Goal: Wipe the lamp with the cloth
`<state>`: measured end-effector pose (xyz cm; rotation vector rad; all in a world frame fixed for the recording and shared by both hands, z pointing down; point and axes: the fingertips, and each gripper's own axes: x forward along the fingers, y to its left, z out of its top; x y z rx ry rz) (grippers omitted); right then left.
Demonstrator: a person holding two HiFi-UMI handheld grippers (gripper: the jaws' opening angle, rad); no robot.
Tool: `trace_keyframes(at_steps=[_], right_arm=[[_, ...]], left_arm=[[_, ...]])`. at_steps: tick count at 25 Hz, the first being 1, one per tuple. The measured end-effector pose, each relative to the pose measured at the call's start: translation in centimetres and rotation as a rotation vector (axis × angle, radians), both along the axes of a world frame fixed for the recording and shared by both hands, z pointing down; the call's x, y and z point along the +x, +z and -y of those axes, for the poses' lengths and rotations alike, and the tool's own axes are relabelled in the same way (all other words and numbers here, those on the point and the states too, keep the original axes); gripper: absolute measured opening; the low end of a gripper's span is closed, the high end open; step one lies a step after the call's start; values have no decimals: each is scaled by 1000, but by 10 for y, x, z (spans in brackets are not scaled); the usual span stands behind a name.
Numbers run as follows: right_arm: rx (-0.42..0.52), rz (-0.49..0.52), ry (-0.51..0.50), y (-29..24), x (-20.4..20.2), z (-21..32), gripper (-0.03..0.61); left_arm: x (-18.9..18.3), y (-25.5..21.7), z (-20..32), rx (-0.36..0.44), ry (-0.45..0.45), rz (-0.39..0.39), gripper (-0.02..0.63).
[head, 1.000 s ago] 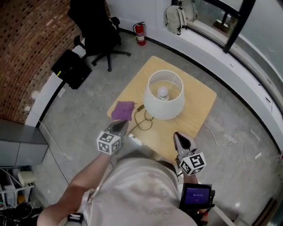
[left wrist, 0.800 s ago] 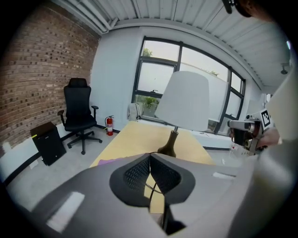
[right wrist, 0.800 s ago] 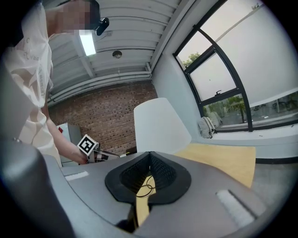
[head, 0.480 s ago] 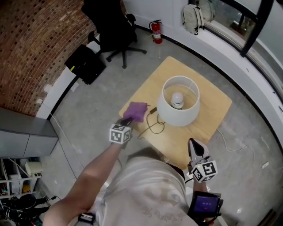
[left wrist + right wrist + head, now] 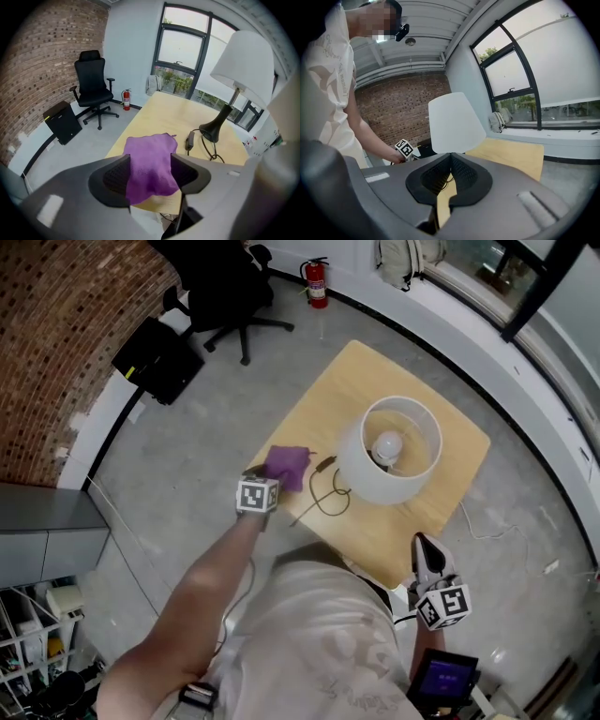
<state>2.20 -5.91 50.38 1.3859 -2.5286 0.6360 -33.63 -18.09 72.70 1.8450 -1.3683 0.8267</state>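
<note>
A purple cloth (image 5: 287,465) lies at the near-left corner of the wooden table (image 5: 427,512). The white-shaded lamp (image 5: 389,451) stands in the middle of that table, its bulb visible from above. My left gripper (image 5: 261,472) is down at the cloth's near edge. In the left gripper view its jaws have just been opening. That gripper (image 5: 150,161) stands open, with the cloth (image 5: 150,147) lying between the pads, not pressed. The lamp's shade (image 5: 246,61) and black base (image 5: 215,129) rise to the right. My right gripper (image 5: 423,542) hangs off the table's near edge. Its jaws (image 5: 450,157) are shut and empty, aimed at the lampshade (image 5: 454,123).
The lamp's black cord (image 5: 328,498) with a switch (image 5: 190,139) loops on the table between cloth and lamp. A black office chair (image 5: 220,287), a black case (image 5: 155,357) and a fire extinguisher (image 5: 317,282) stand on the floor beyond, by the brick wall.
My left gripper went forward and down from in front of the body to the cloth, and its shut jaws opened. The right gripper stayed about where it was.
</note>
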Motion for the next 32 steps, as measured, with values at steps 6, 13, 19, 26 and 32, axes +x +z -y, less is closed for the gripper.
trace_keyframes(at_steps=[6, 13, 19, 26, 32], right_arm=[[-23, -41, 24, 0, -17, 1, 14], [-42, -55, 91, 1, -24, -1, 14], [-50, -63, 105, 2, -31, -2, 14], [-35, -45, 102, 6, -26, 4, 14], [-9, -44, 48, 0, -19, 11, 14]], left_arm=[[-10, 30, 8, -62, 8, 83, 271], [-5, 23, 10, -61, 49, 89, 118], [-1, -6, 17, 33, 38, -48, 94], [11, -82, 35, 217, 17, -142, 92], [44, -192, 56, 468, 101, -174, 92]])
